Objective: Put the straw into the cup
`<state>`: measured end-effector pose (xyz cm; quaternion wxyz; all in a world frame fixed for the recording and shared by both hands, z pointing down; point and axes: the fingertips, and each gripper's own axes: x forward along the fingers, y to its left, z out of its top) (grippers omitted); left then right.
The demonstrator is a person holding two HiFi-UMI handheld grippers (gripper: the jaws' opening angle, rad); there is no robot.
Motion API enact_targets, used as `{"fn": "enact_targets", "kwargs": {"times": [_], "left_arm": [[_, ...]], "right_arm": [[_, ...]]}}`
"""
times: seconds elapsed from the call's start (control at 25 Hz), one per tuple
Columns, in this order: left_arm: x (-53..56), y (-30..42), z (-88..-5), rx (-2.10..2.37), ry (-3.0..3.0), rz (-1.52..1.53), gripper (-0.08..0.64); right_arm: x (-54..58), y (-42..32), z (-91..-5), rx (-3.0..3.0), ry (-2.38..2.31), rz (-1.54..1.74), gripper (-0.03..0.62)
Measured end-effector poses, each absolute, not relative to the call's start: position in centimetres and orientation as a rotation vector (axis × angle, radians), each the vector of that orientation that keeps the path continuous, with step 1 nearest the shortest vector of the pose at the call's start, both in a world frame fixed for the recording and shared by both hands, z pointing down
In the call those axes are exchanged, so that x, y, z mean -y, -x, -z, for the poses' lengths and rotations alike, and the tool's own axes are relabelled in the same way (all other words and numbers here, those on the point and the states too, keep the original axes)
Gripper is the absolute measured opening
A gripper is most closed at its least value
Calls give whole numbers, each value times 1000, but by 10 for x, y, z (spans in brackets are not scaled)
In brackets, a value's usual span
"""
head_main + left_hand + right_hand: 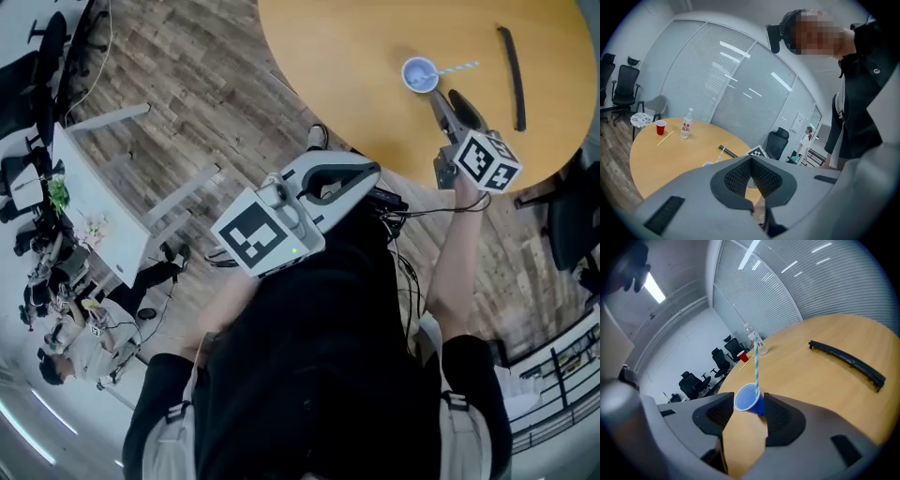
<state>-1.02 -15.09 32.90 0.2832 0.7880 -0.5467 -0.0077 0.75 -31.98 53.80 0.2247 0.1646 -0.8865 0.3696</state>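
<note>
Blue cup [419,75] upright on the round wooden table [356,56], not far from the near edge. Striped straw [457,67] already in the cup, lower end inside, upper end leaning out over the rim. Long black strip [511,80] flat on the table on the straw's side, well apart from the cup.

Right hand-held gripper [448,101] reaching in over the table edge, tips just beside the cup, marker cube [488,160] at its rear. In the right gripper view: jaws wide apart, gripping nothing. Cup between the fingertips, close against the pad on that view's right, with a clear gap to the other pad. Touching on the near side or not: cannot tell.

Left hand-held gripper [367,174] held close to the body, over the floor and short of the table edge. In the left gripper view: jaws closed tip to tip, ridged pads [738,177] meeting, nothing between them.

Far across the table in that view: red cup [660,127], water bottle [686,124] near it, thin pale stick [665,138] lying between and in front of them.
</note>
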Motion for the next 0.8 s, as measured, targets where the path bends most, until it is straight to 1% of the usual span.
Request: {"fn": "enact_targets", "kwargs": {"times": [0.08, 0.12, 0.2, 0.24, 0.44, 0.8], "left_arm": [[142, 11, -328, 1449, -2128, 38, 11], [138, 11, -328, 1443, -2141, 44, 11], [133, 14, -329, 1437, -2159, 56, 11], [132, 17, -328, 1434, -2168, 64, 11], [113, 28, -315, 1351, -2280, 108, 11], [41, 27, -287, 1179, -2471, 84, 11]], "right_arm": [[313, -14, -533, 2448, -480, -1090, 191], [310, -18, -531, 2449, -498, -1107, 139], [305, -23, -528, 2454, -524, -1110, 92], [302, -23, -525, 2464, -529, -1099, 54], [262, -25, -457, 2619, -558, -944, 26], [144, -41, -360, 2791, -673, -831, 20]]}}
